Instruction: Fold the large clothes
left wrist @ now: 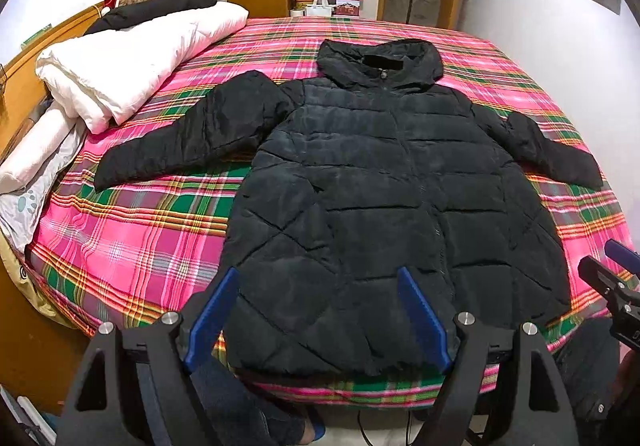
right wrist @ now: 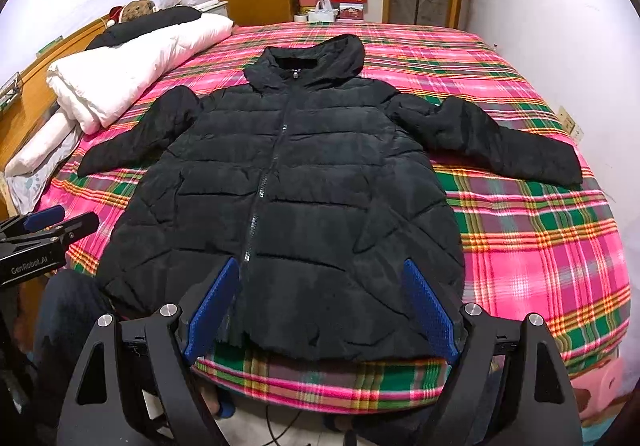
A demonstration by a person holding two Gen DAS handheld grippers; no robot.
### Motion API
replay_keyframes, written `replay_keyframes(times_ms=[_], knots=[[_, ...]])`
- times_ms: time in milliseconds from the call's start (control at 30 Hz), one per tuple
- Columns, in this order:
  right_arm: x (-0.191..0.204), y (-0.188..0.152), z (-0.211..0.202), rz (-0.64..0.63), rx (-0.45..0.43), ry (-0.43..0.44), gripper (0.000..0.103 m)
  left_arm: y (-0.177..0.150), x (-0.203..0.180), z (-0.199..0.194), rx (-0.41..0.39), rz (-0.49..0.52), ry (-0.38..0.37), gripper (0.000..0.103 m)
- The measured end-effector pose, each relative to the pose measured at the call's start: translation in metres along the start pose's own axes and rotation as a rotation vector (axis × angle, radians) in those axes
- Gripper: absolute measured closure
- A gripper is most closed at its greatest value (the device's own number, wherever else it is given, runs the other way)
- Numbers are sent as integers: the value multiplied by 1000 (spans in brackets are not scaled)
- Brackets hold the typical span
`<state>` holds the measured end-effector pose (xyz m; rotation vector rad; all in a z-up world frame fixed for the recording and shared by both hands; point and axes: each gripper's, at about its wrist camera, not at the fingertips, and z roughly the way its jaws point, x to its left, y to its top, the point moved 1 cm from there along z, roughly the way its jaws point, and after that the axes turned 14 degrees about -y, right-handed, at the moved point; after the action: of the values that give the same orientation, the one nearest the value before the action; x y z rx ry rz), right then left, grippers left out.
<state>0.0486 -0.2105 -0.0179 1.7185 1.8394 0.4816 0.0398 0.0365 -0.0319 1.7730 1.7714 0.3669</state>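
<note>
Blue ribbed pads on my left hand-held gripper (left wrist: 316,320) and right hand-held gripper (right wrist: 322,312), both spread wide with nothing between them, hovering at the hem. The black quilted puffer jacket (right wrist: 288,182) lies flat and zipped on the pink plaid bed (right wrist: 540,246), sleeves out to both sides, hood at the far end. Looks like no fold's been made yet. I'd guess a sleeve (right wrist: 508,142) goes in first. Puffy, slippery shell, so grab deep.
</note>
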Motion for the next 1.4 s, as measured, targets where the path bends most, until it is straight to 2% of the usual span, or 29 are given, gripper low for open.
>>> replay_keyframes(times_ms=[200,367,533,700,833,1000,1267,1400], knots=[[17,19,29,-32,12,6,19,21,38,26,-8,-36,9,20],[32,39,57,-54,15,17,19,46,85,51,-30,-85,37,20],[47,60,88,-70,18,24,19,69,141,78,-44,-183,87,23],[60,79,120,-86,27,25,19,84,198,109,-38,-279,99,23],[70,88,143,-103,38,22,19,92,241,126,-54,-354,131,24],[77,94,167,-111,53,19,19,97,293,143,-102,-457,134,24],[84,96,194,-128,84,4,19,87,365,168,-160,-643,165,27],[84,94,204,-128,97,-1,19,91,375,175,-211,-633,184,27]])
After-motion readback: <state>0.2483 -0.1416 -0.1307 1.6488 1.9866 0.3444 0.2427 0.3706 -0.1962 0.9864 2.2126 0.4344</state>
